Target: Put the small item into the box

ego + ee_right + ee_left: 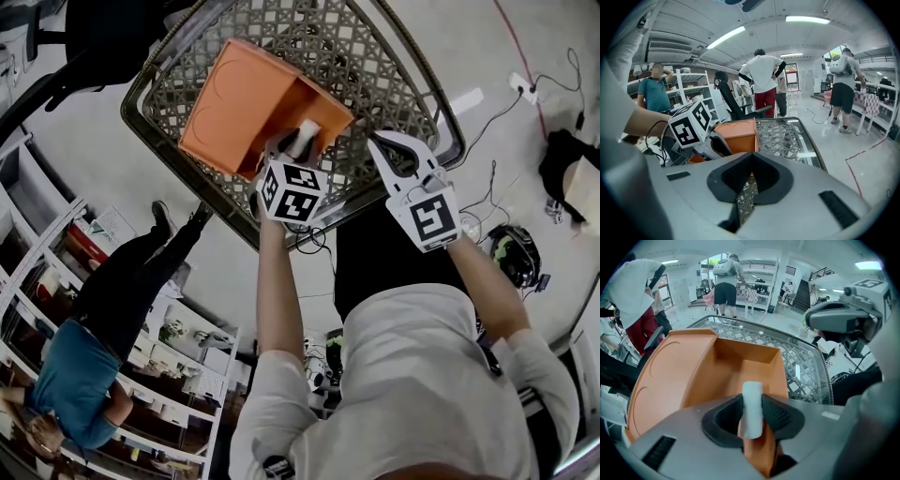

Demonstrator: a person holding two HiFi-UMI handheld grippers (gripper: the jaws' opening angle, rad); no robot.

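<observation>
one lattice table (375,66) on pale floor (436,33) carries the orange box (246,101). my left gripper (751,405) pinches a small white item (752,391); my right gripper (751,160) is closed, empty.

One orange box (246,101) is sitting on one lattice-topped desk (394,84), and one small white item (752,408) is showing at the box's edge. Two claws are appearing in the head view, one left claw (298,142) and one right claw (751,158), each carrying one marker cube, making two: a left cube (291,192) and a right cube (431,217). At least three people are standing in the right gripper view: one wearing a teal shirt (657,96), one wearing red trousers (765,101), one carrying a backpack (840,63)
</observation>
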